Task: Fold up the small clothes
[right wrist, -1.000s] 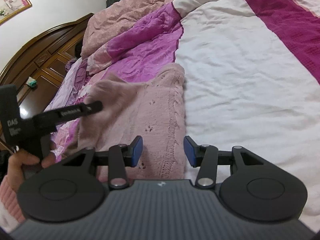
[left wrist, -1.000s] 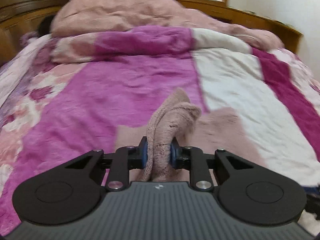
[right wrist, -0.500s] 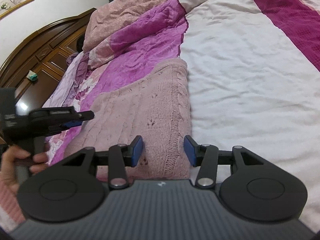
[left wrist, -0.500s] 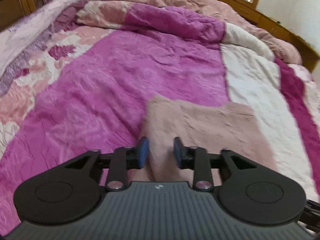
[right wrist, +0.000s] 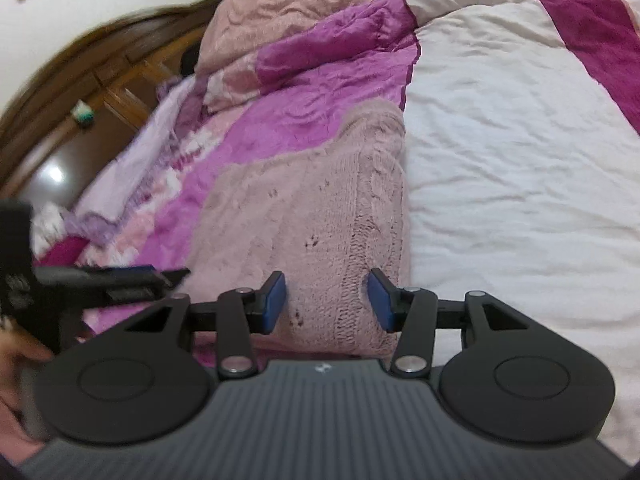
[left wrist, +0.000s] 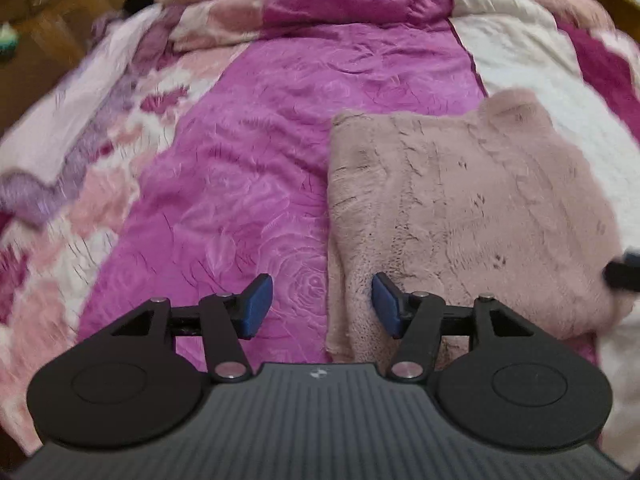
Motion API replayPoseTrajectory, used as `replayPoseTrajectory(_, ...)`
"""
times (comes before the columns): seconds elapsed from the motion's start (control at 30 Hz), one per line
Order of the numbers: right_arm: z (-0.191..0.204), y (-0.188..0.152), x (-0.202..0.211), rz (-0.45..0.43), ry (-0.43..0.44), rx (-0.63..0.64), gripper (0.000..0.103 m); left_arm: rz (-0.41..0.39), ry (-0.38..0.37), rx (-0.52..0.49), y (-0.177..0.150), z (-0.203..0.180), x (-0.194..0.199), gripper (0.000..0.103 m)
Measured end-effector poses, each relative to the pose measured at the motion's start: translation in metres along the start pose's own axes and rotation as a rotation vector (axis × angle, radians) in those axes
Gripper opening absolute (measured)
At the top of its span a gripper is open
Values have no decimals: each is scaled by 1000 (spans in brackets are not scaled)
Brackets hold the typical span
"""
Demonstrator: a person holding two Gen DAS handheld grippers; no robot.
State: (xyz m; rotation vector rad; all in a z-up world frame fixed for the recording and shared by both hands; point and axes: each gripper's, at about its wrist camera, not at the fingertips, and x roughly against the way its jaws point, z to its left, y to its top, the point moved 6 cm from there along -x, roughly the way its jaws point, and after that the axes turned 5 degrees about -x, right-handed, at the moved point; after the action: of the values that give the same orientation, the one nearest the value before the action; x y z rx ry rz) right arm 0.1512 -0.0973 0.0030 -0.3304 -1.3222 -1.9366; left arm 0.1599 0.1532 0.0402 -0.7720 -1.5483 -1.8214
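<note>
Your left gripper [left wrist: 322,306]: jaws opening, blue pads [left wrist: 256,306] clear of the cloth; only the near left edge of the pink knit garment [left wrist: 460,208] lies in the gap, unpinched. Garment sits folded flat on the bedspread [left wrist: 248,168], straddling its magenta and white panels. Your right gripper [right wrist: 326,304]: fingers spread partway, hovering over the garment's cabled right edge, pressing on nothing. Wooden headboard [right wrist: 100,68] far left.
</note>
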Motion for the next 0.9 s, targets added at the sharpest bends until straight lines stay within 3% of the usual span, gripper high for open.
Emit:
replayPoseTrajectory(0.2,-14,9,4,-4,10,-55,52,-45,-103,70,9,2,8,64)
replayPoseTrajectory(0.3,-23,18,6,-31,26,-115,77,-34,-169,152,15,2,2,67)
replayPoseTrajectory(0.43,-31,28,-1,-21,59,-147,77,-16,-193,197,15,0,-10,73)
replayPoseTrajectory(0.7,-35,15,-38,90,71,-129,78,-9,-199,206,12,1,-28,87)
replayPoseTrajectory(0.9,-38,13,-57,111,137,-194,78,49,-387,370,7,4,-51,87)
